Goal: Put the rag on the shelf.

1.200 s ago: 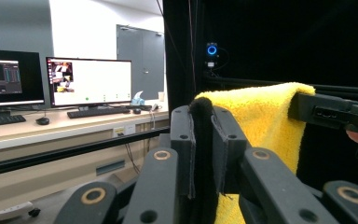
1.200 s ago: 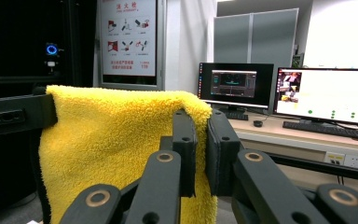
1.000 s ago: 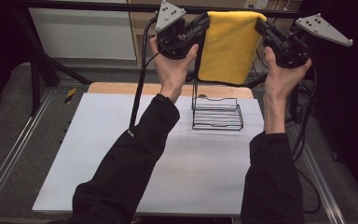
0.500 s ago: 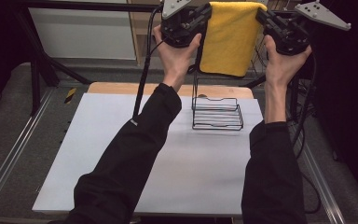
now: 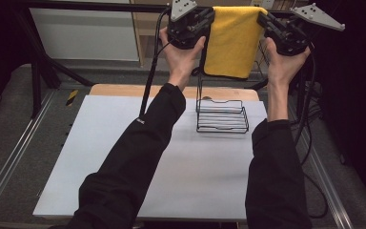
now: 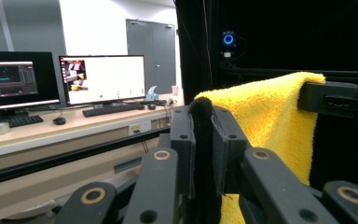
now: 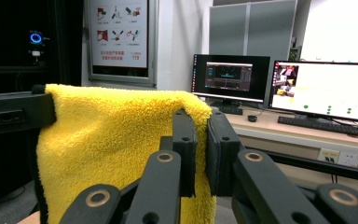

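Yellow microfibre towel [image 5: 232, 42] is the thing in hand. Working outward from my side, I see a white tabletop [image 5: 124, 157] with both black sleeves stretching across it. Toward the far right corner of the tabletop stands a black wire rack [image 5: 222, 116], apart from everything else. Beyond the far edge, raised well above the tabletop, the towel hangs spread between my two tools. My left gripper [image 5: 201, 20] has its jaws pinched tight on the towel's upper left corner, with its dark hem squeezed between them. My right gripper [image 5: 266, 23] has its jaws closed on the upper right corner, with yellow pile bunched against the pads.
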### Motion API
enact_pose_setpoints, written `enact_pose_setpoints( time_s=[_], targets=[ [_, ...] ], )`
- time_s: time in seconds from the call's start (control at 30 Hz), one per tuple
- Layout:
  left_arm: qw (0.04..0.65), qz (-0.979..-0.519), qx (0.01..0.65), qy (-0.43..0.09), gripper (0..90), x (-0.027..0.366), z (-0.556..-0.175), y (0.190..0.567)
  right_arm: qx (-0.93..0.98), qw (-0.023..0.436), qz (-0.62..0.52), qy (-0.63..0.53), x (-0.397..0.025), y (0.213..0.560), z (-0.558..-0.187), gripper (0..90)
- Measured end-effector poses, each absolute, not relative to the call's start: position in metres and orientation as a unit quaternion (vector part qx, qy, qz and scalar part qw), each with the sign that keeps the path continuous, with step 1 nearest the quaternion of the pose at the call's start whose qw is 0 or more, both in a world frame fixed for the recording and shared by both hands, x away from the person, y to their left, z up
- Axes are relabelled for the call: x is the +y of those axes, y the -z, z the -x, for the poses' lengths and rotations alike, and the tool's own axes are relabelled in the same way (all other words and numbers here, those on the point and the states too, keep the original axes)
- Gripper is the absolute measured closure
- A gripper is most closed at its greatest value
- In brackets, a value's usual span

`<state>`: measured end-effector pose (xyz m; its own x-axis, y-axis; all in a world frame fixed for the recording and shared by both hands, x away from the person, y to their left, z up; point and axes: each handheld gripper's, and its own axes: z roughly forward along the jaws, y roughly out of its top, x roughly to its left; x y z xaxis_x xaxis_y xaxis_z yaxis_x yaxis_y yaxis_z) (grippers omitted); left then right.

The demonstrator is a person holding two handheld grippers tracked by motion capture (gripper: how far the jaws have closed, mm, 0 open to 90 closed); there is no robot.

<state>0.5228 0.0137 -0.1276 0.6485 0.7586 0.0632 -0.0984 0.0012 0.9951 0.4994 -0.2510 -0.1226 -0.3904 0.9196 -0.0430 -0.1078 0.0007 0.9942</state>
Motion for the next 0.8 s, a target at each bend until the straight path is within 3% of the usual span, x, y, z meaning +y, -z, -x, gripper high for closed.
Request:
enact_pose_setpoints(
  time_s=[0.8],
  targets=[
    [0.641, -0.664, 0.246, -0.295, 80.1, -0.003, -0.515, 0.179, 0.603, 0.4, -0.376, -0.579, -0.277, 0.169, -0.491, 83.7]
  ],
)
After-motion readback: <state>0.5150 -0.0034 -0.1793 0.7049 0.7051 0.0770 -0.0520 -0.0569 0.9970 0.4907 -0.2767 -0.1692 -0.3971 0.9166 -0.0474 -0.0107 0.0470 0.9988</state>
